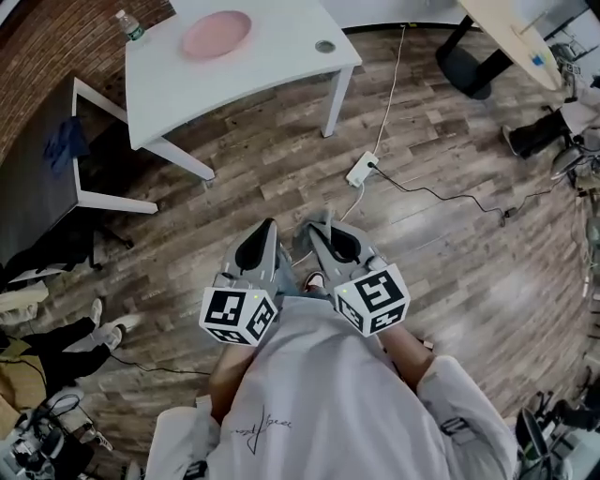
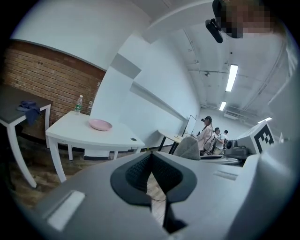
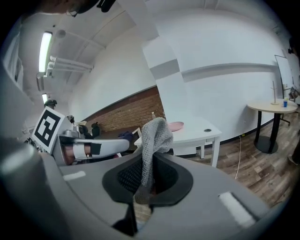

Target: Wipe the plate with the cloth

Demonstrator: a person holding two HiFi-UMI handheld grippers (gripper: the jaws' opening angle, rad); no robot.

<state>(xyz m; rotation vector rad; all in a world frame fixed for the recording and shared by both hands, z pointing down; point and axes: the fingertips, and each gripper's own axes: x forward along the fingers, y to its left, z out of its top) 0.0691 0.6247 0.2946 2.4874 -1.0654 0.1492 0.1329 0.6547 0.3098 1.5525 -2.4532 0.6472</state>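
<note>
Two grippers: held side by side, close in front of the person's white shirt (image 1: 319, 403), above a wooden floor (image 1: 450, 234).
Left gripper (image 1: 267, 225): its jaws are pressed together at the tips, with nothing between the dark ribbed pads (image 2: 138, 171).
Right gripper (image 1: 321, 227): pinches a grey knitted cloth (image 3: 157, 136) between its pads. The cloth stands up out of the jaws and flops over at the top.
Cloth in other views: it shows as a grey fold between the two grippers in the head view, and as a grey lump (image 2: 187, 147) in the left gripper view.
Plate (image 1: 217, 35): pink and round, it lies flat on a white desk (image 1: 272, 70), well apart from both grippers and untouched.
Bottle (image 1: 128, 25): stands upright at the desk's far corner, near the brick wall.
Dark desk (image 1: 37, 178): stands beside the white one and carries a blue bundle (image 1: 66, 141).
Power strip (image 1: 362, 169): white, it lies on the floor between the desk and the person, with cables running off it.
</note>
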